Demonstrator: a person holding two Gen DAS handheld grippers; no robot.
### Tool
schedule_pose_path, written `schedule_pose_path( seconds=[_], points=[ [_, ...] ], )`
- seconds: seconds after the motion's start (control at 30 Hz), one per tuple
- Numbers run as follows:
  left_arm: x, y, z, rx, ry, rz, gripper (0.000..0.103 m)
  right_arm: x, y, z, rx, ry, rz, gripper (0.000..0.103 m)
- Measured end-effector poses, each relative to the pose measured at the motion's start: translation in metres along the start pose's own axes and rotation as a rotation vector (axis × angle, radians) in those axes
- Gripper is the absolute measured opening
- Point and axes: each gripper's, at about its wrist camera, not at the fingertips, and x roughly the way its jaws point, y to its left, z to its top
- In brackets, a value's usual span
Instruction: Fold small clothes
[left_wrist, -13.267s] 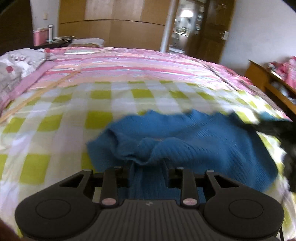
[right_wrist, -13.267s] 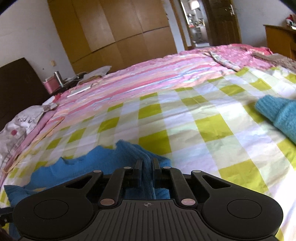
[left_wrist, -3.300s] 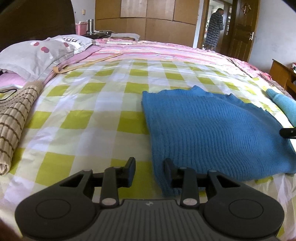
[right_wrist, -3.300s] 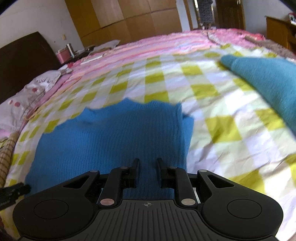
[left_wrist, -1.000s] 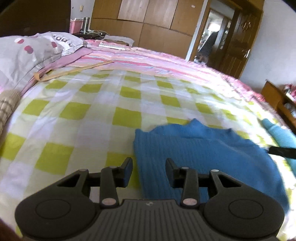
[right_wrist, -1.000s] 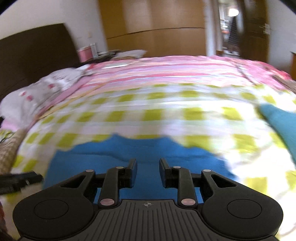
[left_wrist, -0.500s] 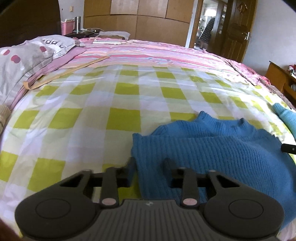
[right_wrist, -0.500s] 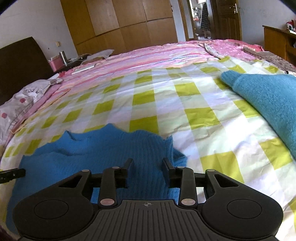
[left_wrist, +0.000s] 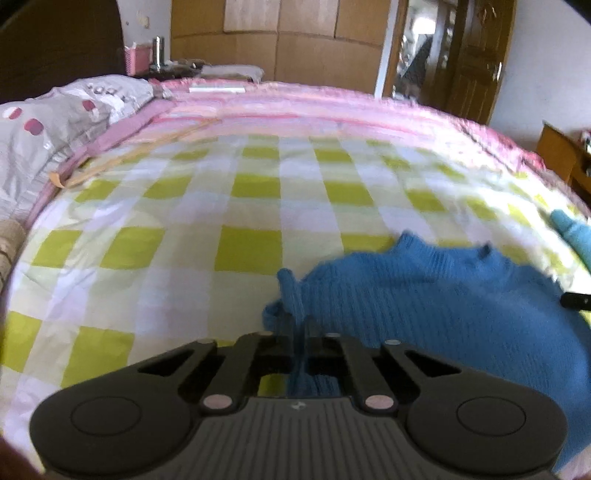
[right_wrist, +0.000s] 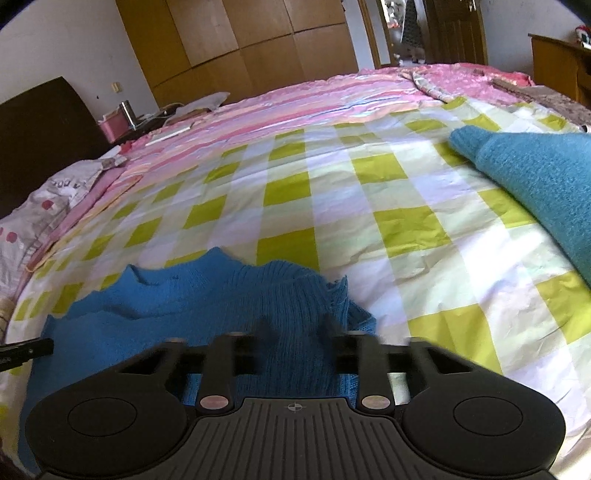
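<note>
My left tongs (left_wrist: 295, 332) are pinching the blue sweater's (left_wrist: 443, 306) near corner; my right tongs (right_wrist: 295, 328) are closing on its other side, fingers blurred with knit between them. The sweater is lying on the checked bedspread (right_wrist: 332, 192)

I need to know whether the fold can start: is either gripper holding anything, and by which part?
The left gripper pinches the blue sweater at its near left corner. The right gripper's blurred jaws straddle its right edge; a grip cannot be confirmed.

Both wrist views look low and close across the bed (left_wrist: 258, 206), sharing the blue sweater (right_wrist: 207, 302).
</note>
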Motion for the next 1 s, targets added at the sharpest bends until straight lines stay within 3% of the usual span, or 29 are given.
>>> schedule_pose_path(
  seconds=[0.1, 0.17, 0.33, 0.37, 0.43, 0.53, 0.57, 0.63, 0.67, 0.7, 0.77, 1.0],
  points=[
    [-0.018, -0.004, 0.010, 0.012, -0.072, -0.016, 0.012, -0.016, 0.000, 0.006, 0.024, -0.063, 0.034, 0.000],
    [-0.024, -0.007, 0.016, 0.025, -0.101, -0.020, 0.012, -0.024, -0.001, 0.010, 0.036, -0.097, 0.047, 0.000],
    [-0.008, -0.002, 0.012, 0.010, -0.046, -0.013, 0.012, -0.021, -0.011, 0.013, 0.065, -0.099, 0.020, 0.001],
    [-0.006, 0.001, 0.009, -0.002, -0.029, -0.020, 0.013, -0.019, -0.013, 0.010, 0.073, -0.086, 0.027, 0.009],
    [-0.003, 0.004, 0.003, -0.010, -0.013, -0.014, 0.013, -0.017, -0.016, 0.004, 0.072, -0.065, 0.010, 0.012],
    [-0.001, 0.005, -0.002, -0.015, 0.015, -0.024, 0.018, -0.011, -0.019, -0.002, 0.081, -0.039, 0.016, 0.035],
    [0.002, 0.005, -0.003, -0.010, 0.029, -0.027, 0.025, -0.008, -0.019, -0.002, 0.082, -0.024, 0.023, 0.036],
    [0.006, 0.003, -0.004, -0.001, 0.038, -0.015, 0.027, 0.000, -0.017, -0.003, 0.071, -0.002, 0.015, 0.035],
    [0.007, 0.001, -0.004, 0.009, 0.036, -0.004, 0.026, 0.003, -0.015, -0.003, 0.068, 0.003, 0.012, 0.034],
    [0.007, 0.000, -0.004, 0.012, 0.029, 0.006, 0.017, 0.004, -0.014, -0.003, 0.066, 0.000, 0.007, 0.029],
    [0.002, 0.001, -0.002, 0.006, 0.007, 0.000, 0.012, 0.000, -0.010, 0.000, 0.048, -0.015, -0.006, 0.008],
    [-0.019, 0.007, 0.015, -0.023, -0.111, 0.009, 0.012, -0.034, -0.005, 0.015, 0.056, -0.164, 0.047, 0.005]
  ],
)
